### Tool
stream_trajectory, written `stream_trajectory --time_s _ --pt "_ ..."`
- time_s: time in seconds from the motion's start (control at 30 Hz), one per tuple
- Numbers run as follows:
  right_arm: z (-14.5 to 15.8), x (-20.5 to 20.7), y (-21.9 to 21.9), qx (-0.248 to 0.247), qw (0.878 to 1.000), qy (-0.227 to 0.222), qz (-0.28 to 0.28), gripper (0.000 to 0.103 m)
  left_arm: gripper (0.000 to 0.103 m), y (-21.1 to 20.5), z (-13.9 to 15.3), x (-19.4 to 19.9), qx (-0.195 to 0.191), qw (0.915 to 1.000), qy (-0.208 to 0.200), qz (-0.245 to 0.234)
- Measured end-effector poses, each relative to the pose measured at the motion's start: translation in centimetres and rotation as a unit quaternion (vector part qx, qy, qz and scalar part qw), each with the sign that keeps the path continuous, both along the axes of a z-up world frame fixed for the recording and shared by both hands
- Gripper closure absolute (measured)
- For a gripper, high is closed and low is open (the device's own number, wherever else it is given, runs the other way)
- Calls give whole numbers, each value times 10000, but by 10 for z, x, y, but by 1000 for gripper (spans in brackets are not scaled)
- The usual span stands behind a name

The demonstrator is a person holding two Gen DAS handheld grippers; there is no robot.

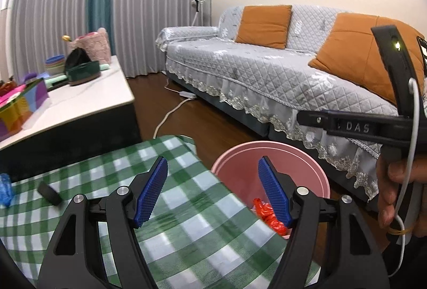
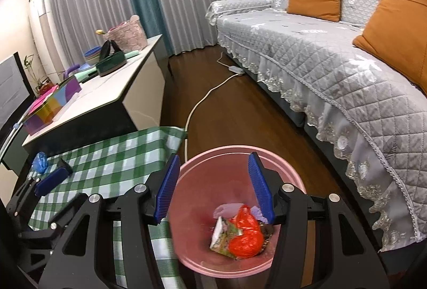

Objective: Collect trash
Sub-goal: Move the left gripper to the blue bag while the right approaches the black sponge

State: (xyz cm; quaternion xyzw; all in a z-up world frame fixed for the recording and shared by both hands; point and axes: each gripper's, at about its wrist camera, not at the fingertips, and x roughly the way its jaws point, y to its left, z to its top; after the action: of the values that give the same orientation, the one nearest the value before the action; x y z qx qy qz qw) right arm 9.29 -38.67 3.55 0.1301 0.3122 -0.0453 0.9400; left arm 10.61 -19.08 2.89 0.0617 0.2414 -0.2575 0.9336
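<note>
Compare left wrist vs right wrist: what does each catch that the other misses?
Left wrist only: the person's hand holding the right gripper's body, seen from the side.
Right wrist only: the bin's contents, a carton and purple scraps beside the red bag, plus the white floor-standing unit.
Both: pink bin, checkered tablecloth, blue bag, black object, sofa. Both grippers open, empty.
</note>
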Motion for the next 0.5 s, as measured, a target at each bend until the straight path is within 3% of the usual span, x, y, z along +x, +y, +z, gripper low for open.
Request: stream_trajectory --time_s 0.5 --pt "18 17 100 81 9969 -172 764 49 35 92 21 -15 -100 9967 -204 775"
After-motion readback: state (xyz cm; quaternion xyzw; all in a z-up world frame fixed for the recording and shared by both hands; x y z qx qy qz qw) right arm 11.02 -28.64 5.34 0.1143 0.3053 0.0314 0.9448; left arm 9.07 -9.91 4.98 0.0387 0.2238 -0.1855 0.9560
